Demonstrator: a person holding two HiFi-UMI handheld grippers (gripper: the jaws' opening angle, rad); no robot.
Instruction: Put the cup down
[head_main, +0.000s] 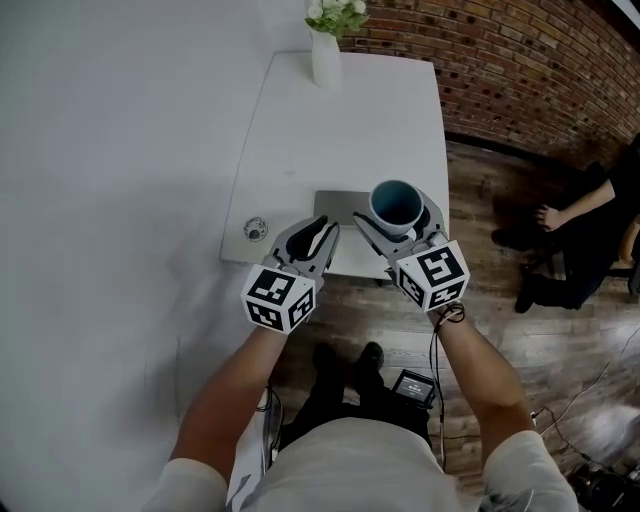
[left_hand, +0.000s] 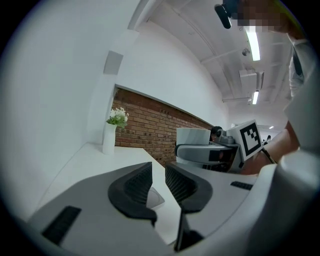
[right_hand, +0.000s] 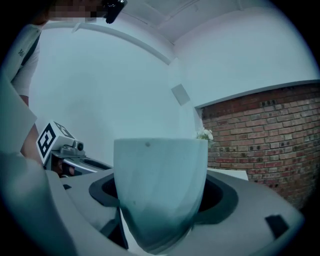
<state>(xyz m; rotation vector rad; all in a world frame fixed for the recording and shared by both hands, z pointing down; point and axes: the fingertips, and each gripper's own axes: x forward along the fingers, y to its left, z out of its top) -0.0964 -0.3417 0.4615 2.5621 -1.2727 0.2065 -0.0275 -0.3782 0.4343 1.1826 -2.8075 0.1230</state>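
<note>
A pale cup (head_main: 396, 203) with a teal inside is held upright between the jaws of my right gripper (head_main: 398, 217), over the front right part of the white table (head_main: 340, 120). In the right gripper view the cup (right_hand: 160, 185) fills the gap between both pads. I cannot tell whether its base touches the table. My left gripper (head_main: 318, 232) hovers just left of it at the table's front edge, its jaws almost together with nothing between them. From the left gripper view, the cup (left_hand: 192, 136) shows at the right, with the right gripper around it.
A grey square mat (head_main: 338, 205) lies on the table right beside the cup. A white vase of flowers (head_main: 326, 55) stands at the far edge. A small round object (head_main: 256, 229) sits near the front left corner. A person (head_main: 590, 230) sits on the wooden floor side, right.
</note>
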